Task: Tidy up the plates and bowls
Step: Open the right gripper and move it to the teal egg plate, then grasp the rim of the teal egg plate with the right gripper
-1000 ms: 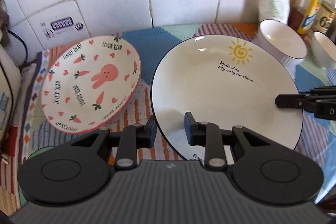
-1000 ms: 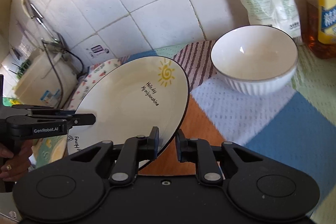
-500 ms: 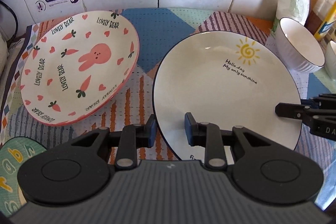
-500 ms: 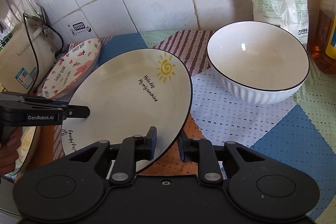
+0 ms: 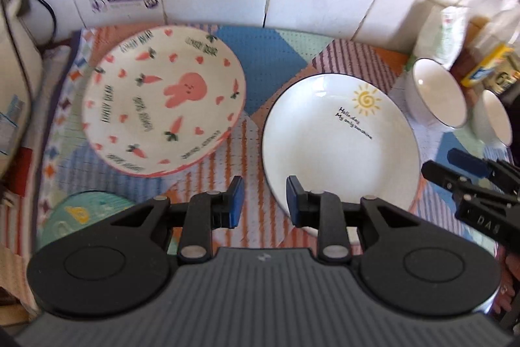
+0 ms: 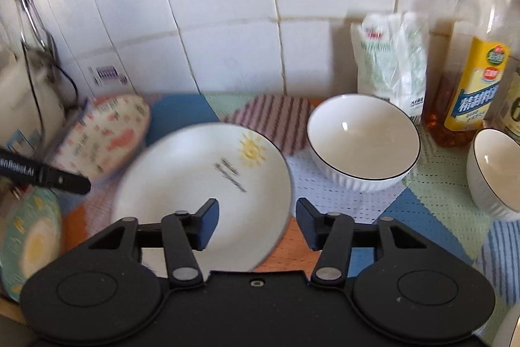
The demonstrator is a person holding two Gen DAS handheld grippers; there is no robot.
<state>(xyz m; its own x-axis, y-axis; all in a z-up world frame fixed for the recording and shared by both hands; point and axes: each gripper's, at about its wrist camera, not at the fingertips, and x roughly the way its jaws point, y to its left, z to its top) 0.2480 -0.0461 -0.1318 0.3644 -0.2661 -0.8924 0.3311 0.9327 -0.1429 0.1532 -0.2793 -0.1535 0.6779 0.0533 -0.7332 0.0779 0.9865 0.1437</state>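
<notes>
A white plate with a sun drawing [image 5: 338, 145] lies flat on the patterned mat, also in the right wrist view [image 6: 201, 181]. A pink rabbit plate [image 5: 162, 106] lies to its left [image 6: 107, 132]. Two white bowls [image 6: 362, 140] [image 6: 494, 168] stand to the right [image 5: 437, 95]. My left gripper [image 5: 265, 200] is open at the sun plate's near left rim, holding nothing. My right gripper [image 6: 256, 225] is open over the plate's near right rim, holding nothing; it also shows in the left wrist view [image 5: 455, 171].
A green and yellow dish [image 6: 27, 236] sits at the near left [image 5: 84, 213]. An oil bottle [image 6: 471, 64] and a white bag [image 6: 391, 60] stand by the tiled wall. A white appliance with a cord [image 5: 16, 54] is at the far left.
Both grippers let go of the sun plate and opened. The plate now lies flat on the mat. Both grippers pulled back and up a little.
</notes>
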